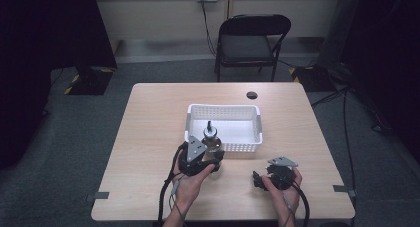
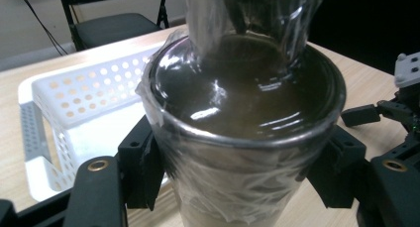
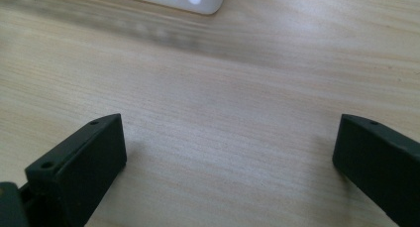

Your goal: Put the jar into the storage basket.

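On the pale wooden table (image 1: 148,138), left gripper (image 1: 210,160) fingers clamp a wrapped cup (image 2: 242,138); right gripper (image 1: 257,180) fingers gape.

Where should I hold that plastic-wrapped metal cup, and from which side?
Grip the wrapped cup across its round wall just under the rim, coming in level from the person's side, as the left gripper does now with its fingers on opposite flanks. The wall tapers downward, and film bunches above the mouth, so avoid the top.

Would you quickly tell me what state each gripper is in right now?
Left gripper: closed on the plastic-wrapped shiny metal cup, beside the white perforated plastic basket.
Right gripper: open, empty, over the light wooden table.
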Motion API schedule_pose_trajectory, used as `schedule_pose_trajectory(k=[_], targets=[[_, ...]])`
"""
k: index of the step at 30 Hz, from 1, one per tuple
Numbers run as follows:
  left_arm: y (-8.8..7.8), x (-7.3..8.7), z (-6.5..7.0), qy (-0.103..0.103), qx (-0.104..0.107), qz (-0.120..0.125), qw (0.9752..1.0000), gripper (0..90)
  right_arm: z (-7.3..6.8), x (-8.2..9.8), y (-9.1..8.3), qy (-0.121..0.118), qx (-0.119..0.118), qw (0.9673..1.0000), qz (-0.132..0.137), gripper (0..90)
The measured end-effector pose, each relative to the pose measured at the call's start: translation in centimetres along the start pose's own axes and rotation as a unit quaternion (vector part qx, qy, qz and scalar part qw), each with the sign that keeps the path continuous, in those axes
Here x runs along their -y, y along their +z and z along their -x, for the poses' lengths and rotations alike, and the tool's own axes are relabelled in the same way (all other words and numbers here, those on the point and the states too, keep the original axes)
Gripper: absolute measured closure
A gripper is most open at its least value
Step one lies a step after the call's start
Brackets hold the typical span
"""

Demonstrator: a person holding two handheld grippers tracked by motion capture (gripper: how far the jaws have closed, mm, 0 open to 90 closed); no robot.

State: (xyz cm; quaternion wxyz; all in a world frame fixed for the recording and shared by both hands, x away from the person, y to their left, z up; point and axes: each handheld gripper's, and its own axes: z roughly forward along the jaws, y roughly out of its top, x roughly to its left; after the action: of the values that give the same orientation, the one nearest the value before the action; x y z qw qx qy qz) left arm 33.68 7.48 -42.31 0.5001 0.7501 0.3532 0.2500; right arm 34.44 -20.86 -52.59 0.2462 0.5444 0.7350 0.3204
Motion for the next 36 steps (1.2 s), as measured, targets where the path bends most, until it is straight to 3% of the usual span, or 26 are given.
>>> schedule_pose_trajectory(k=[10, 24, 36], targets=[[-0.4, -1.5, -0.8, -0.006, -0.003, -0.006, 1.0000, 33.3, 0.0, 0.0, 0.0, 0.000, 0.000, 1.0000, 0.000, 0.0], [-1.3, -4.0, -1.6, -0.011, -0.014, 0.006, 0.9998, 33.3, 0.0, 0.0, 0.0, 0.000, 0.000, 1.0000, 0.000, 0.0], [-1.2, -6.5, -2.4, -0.001, -0.014, 0.012, 0.9998, 33.3, 0.0, 0.0, 0.0, 0.000, 0.000, 1.0000, 0.000, 0.0]])
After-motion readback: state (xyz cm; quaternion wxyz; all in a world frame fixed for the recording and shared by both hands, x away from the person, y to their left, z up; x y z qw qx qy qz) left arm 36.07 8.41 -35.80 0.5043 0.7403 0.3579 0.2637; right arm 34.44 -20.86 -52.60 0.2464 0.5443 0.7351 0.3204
